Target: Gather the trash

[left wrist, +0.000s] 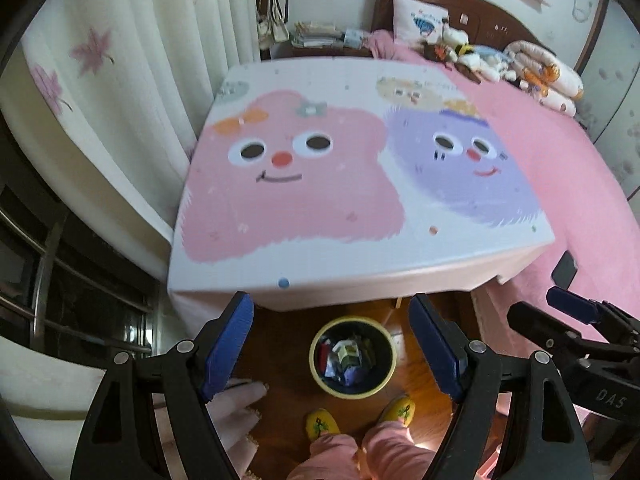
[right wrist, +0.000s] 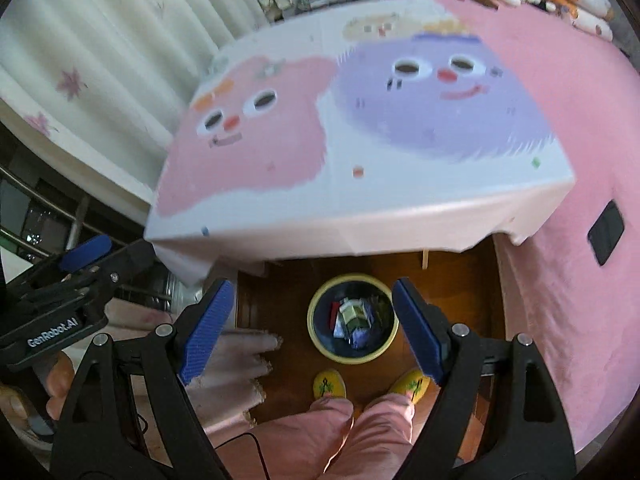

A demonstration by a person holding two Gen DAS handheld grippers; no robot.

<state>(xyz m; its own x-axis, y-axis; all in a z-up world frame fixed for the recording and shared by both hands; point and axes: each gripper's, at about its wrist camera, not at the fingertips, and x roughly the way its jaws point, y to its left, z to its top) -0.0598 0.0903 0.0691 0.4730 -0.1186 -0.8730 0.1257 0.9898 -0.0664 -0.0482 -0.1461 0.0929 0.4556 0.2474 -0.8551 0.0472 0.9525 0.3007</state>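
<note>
A round bin with a yellow rim [left wrist: 390, 346] [right wrist: 394, 322] stands on the wooden floor below the table; crumpled wrappers and paper scraps [left wrist: 347, 359] [right wrist: 354, 318] lie inside it. My left gripper [left wrist: 332, 340] hangs high above the bin, open, with nothing between its blue pads. Above the same bin my right gripper [right wrist: 314, 330] also stands open and holds nothing. The right gripper's fingertip [left wrist: 570, 306] shows at the right edge of the left wrist view. In the right wrist view the left gripper's fingertip [right wrist: 86, 258] shows at the left.
A table with a cartoon-face cloth [left wrist: 440, 272] [right wrist: 360, 228] stands just beyond the bin. A pink bed [left wrist: 560, 160] [right wrist: 560, 280] with a dark phone [right wrist: 606, 238] lies to the right. Curtains [left wrist: 140, 60] hang at left. A person's pink trouser legs and yellow slippers [left wrist: 322, 426] [right wrist: 330, 386] stand near the bin.
</note>
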